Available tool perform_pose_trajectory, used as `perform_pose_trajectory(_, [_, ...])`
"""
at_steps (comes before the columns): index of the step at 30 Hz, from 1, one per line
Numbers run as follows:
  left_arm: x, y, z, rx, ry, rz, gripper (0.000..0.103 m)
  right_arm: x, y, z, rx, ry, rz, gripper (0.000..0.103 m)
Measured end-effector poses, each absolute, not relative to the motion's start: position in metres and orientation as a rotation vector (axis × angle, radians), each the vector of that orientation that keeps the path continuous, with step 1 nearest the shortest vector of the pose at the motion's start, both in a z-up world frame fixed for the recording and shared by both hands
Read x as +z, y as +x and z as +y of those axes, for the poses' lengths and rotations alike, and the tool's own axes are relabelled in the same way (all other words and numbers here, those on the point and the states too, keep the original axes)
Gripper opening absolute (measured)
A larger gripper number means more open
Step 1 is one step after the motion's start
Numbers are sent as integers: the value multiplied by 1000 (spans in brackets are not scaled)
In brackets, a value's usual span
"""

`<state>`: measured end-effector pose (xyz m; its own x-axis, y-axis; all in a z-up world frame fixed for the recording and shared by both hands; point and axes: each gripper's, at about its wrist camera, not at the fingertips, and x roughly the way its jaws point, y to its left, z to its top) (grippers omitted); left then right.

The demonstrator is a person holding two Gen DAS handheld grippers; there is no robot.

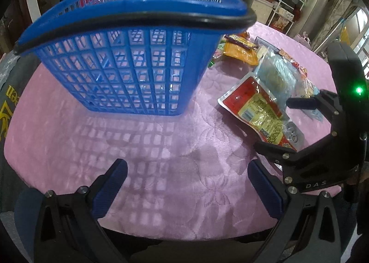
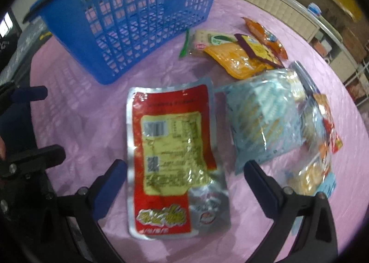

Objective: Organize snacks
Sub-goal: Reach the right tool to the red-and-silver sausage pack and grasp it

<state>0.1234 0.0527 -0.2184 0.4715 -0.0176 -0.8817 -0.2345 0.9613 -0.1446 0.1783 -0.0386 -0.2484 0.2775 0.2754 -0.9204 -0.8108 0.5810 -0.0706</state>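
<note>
Right gripper (image 2: 185,190): fingers (image 2: 108,188) spread wide, nothing pinched. The lower half of a red and silver snack pouch (image 2: 170,159) is framed between them; the pouch lies flat on the surface, label side up, barcode visible. Whether the fingers touch the pouch cannot be told.

Just beyond the right-hand finger: a pale blue packet (image 2: 260,122), lying beside the pouch, and a clear bag (image 2: 316,147) of small wrapped items past that.

Farther ahead: an orange packet (image 2: 237,64), a green and white cracker pack (image 2: 207,41), and an orange wrapper (image 2: 265,32), heaped together.

Ahead and left of the fingers: a blue lattice basket (image 2: 143,21), standing upright on the surface, well apart from the pouch.

Left gripper (image 1: 188,183): fingers (image 1: 110,191) spread wide, empty, held over bare pink quilted surface (image 1: 161,147). The basket is seen straight ahead of them, a black handle (image 1: 143,18) folded along its rim.
</note>
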Motion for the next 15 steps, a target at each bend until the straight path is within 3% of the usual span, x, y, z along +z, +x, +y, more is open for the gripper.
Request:
perform_pose_trajectory(11, [-229,119,75,160,-297,1083,103,-264,188,-15,881,-604,1074,101])
perform_pose_trajectory(14, [-231,115,81,167,-302,1080,103,-261,187,-17,877,-604,1056,90])
perform_pose_trajectory(15, [-230,113,82,168,-302,1080,103,-259,186,-19,882,-600,1043,76])
